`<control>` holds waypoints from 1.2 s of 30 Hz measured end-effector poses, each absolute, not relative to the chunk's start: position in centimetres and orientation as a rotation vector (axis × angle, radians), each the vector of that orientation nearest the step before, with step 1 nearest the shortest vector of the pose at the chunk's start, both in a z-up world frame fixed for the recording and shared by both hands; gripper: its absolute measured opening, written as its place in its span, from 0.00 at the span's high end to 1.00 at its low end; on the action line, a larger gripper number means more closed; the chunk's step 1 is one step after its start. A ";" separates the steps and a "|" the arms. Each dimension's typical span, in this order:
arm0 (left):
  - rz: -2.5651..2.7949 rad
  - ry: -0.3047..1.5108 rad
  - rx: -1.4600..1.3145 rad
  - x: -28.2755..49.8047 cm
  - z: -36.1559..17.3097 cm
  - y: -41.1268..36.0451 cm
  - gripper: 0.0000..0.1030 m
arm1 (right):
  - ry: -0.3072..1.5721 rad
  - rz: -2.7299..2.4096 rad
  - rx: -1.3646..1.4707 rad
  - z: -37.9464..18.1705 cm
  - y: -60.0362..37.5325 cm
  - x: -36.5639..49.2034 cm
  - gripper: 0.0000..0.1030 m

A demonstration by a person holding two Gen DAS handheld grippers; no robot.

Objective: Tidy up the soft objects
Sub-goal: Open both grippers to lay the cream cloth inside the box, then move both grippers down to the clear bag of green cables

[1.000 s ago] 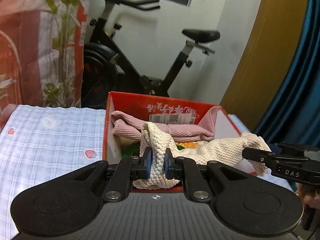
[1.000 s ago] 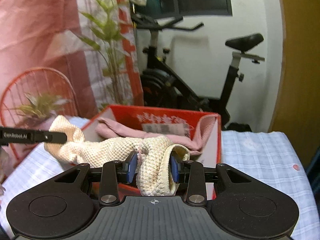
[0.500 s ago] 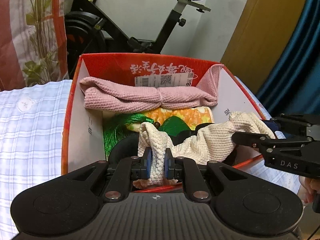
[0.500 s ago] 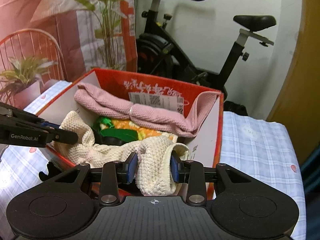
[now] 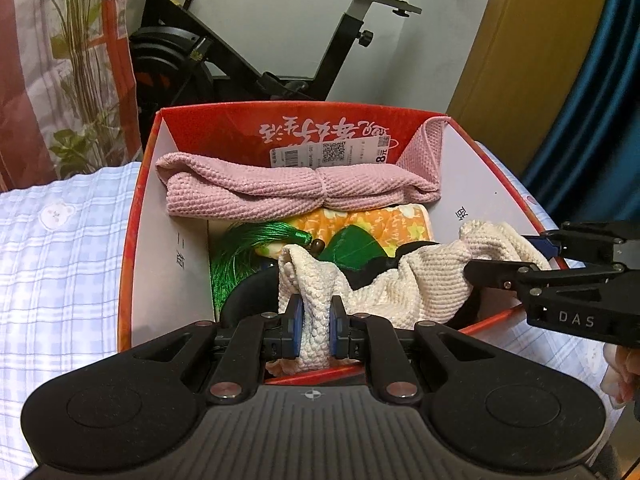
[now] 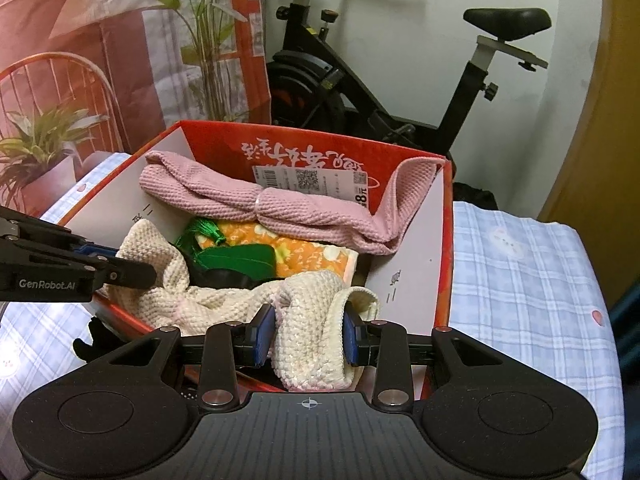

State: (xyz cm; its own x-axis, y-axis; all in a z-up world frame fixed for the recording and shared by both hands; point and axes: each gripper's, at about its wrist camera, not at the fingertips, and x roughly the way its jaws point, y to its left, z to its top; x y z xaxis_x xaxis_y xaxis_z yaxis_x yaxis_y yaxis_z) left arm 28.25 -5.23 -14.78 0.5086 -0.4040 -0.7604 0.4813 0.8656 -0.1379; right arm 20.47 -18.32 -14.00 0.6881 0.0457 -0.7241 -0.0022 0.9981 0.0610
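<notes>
Spanning the near half of the red box (image 5: 144, 216), the cream knitted cloth (image 5: 420, 280) is held by both ends and now hangs inside the box walls; a second ago it was carried above the rim, level with the box's far wall, and both views have since tipped downward so that the box floor contents are seen

- Box: set on a checked blue-and-white cloth (image 5: 60, 240); an exercise bike (image 6: 360, 92) stands behind it. More of the interior is shown than a second ago, little changed over the last half second, so the descent is judged to have all but finished
- Already stowed: a folded pink cloth (image 5: 288, 188) along the far wall, an orange flowered piece (image 5: 380, 220) beneath it, a green tassel (image 5: 240, 248) and something dark that cannot be identified
- Cream cloth: sagging in the middle over the green and dark items; whether it rests on them cannot be told
- Left gripper (image 5: 316, 330): pads pressed nearly together on a thin fold of the cloth's left end
- Right gripper (image 6: 306, 334): pads set moderately apart, a thick bunched fold clamped between them; grip unchanged through the second
- Meaning for the task: the cloth is judged placed over its spot, release being the step left. Risk noted: the near edge of the cloth drapes at the front rim and could be left hanging outside
</notes>
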 end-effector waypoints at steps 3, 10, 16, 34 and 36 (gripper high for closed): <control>-0.518 0.878 0.103 28.0 -14.5 -5.2 0.80 | 0.803 0.017 0.050 -13.8 -18.3 20.3 0.67; -0.497 0.807 0.166 26.1 -12.8 -5.1 0.23 | 0.742 0.002 -0.019 -12.7 -17.7 19.0 0.38; -0.468 0.761 0.133 23.9 -11.2 -3.5 0.00 | 0.657 0.001 -0.004 -11.6 -17.3 17.0 0.06; -0.369 0.919 -0.073 16.1 -18.4 4.1 0.02 | 0.546 0.155 0.094 -13.3 -12.9 9.1 0.01; -0.363 0.946 -0.091 15.8 -19.6 4.2 0.06 | 0.572 0.162 0.109 -14.4 -12.6 8.7 0.01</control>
